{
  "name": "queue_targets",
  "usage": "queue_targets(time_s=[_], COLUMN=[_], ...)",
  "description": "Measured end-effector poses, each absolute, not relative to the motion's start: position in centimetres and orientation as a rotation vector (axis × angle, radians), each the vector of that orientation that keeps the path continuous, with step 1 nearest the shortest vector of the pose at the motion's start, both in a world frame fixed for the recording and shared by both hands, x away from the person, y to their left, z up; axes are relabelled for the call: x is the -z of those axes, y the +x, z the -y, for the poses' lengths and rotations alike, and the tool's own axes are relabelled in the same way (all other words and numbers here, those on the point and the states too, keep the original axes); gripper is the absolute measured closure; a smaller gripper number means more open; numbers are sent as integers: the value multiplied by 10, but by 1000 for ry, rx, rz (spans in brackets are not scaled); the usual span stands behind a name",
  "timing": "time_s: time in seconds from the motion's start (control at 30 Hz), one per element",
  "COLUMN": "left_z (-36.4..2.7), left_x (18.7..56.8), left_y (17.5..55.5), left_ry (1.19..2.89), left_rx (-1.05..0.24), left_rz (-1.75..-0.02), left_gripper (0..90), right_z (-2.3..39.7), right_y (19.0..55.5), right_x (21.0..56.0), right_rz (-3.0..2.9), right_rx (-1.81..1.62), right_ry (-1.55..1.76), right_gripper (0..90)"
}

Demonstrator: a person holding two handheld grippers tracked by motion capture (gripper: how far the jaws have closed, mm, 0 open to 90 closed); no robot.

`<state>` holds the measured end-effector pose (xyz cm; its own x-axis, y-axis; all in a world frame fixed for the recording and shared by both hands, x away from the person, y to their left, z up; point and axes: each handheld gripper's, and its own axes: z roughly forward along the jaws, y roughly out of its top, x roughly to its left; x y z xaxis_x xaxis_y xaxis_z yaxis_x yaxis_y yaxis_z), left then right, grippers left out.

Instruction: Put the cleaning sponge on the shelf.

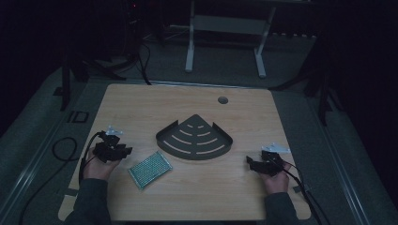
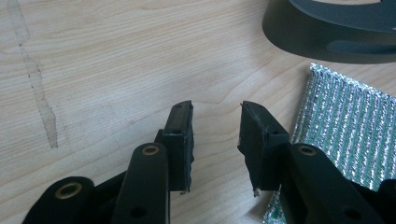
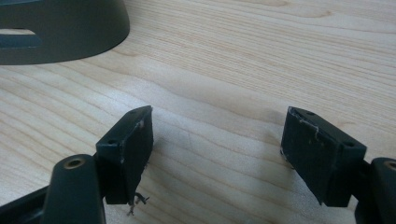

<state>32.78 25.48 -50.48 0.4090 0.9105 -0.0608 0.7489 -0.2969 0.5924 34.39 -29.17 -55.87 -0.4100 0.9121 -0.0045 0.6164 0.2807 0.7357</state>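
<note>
The wooden counter (image 1: 141, 101) filled the middle of the high view, lit dimly against a dark room. Near its centre lay a dark fan-shaped tray (image 1: 195, 138) with curved slots cut through its floor and a low wall round its edge. Just below and to the left of it, in the lower middle of the frame, a shiny green-and-silver pad (image 1: 150, 169) lay flat on the wood, tilted on the diagonal and close to the tray but apart from it.

The left claw (image 1: 126, 151) sat at the lower left of the high view, held in a hand (image 1: 97, 168) whose sleeve came up from the bottom edge. In the left gripper view the left claw (image 2: 215, 122) stood with its jaws spread and bare wood between them, gripping nothing. The pad (image 2: 348, 126) lay at the right edge of that frame, beside the right-hand jaw, and the tray's dark wall (image 2: 327, 42) curved across the upper right.

The right claw (image 1: 249, 162) rested at the lower right of the high view, well apart from the pad. In the right gripper view the right claw (image 3: 217, 126) gaped wide (wider than the left), with only wood grain between its jaws, and the tray (image 3: 60, 32) showed at the upper left.
</note>
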Motion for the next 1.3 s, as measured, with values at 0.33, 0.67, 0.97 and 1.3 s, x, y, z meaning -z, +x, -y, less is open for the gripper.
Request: queue_targets(time_s=[0.33,0.67,0.97,1.3], left_z=[-239,-216,-191,-182], left_x=[501,501,506,516], left_y=[323,318,318,318], left_ry=[2212,2291,2354,2394], left_rx=[-329,-303,-260,-247], left_rz=[-1326,-1236,-1164,-1181], left_gripper=[703,894,900,900], right_z=[292,292,292,292], right_y=[344,344,344,344], right_x=[559,559,559,559], right_rz=[-2127,-2128,-2127,-2128], right_rx=[-931,-931,-931,-931], right_ry=[1375,1374,1375,1374], right_gripper=[246,246,246,246])
